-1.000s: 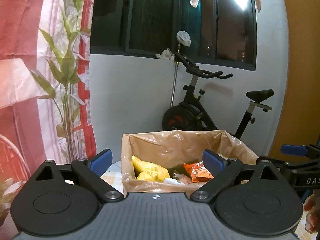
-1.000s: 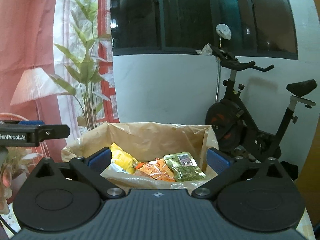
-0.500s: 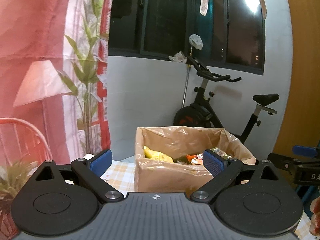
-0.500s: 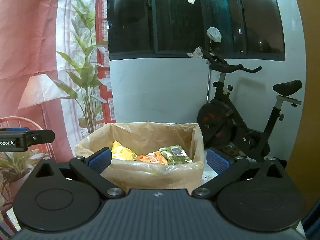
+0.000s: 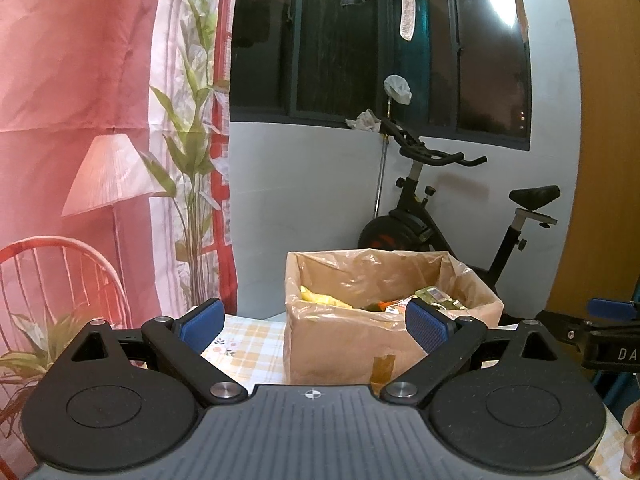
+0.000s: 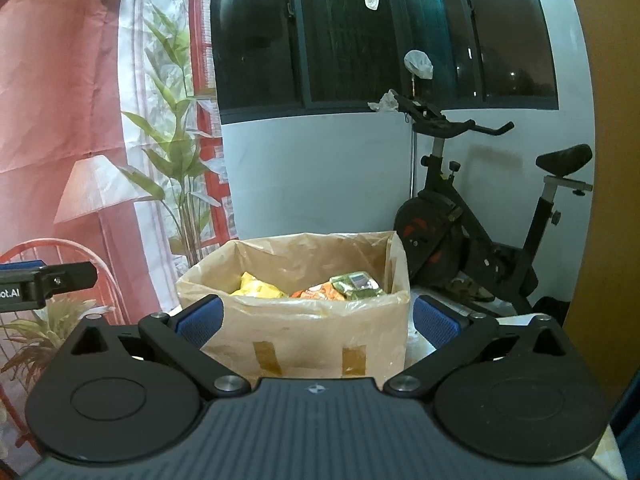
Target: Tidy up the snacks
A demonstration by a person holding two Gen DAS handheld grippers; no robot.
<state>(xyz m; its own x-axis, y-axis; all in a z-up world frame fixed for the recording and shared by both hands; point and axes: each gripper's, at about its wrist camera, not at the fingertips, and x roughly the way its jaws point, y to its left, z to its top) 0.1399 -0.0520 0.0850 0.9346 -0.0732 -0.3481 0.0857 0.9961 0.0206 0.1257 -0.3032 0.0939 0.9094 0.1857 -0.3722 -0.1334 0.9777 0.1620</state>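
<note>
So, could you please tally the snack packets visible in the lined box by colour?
Yellow packet: 1
Orange packet: 1
Green packet: 1
Total: 3 visible in the cardboard box; any lying underneath cannot be seen.

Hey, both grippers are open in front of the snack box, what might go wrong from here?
1. The loose plastic liner drapes over the box rim; a fingertip could snag it, not a packet.
2. The yellow packet, orange packet and green packet overlap, so one grab may drag a neighbour.
3. Left gripper and right gripper sit close and could collide.
</note>
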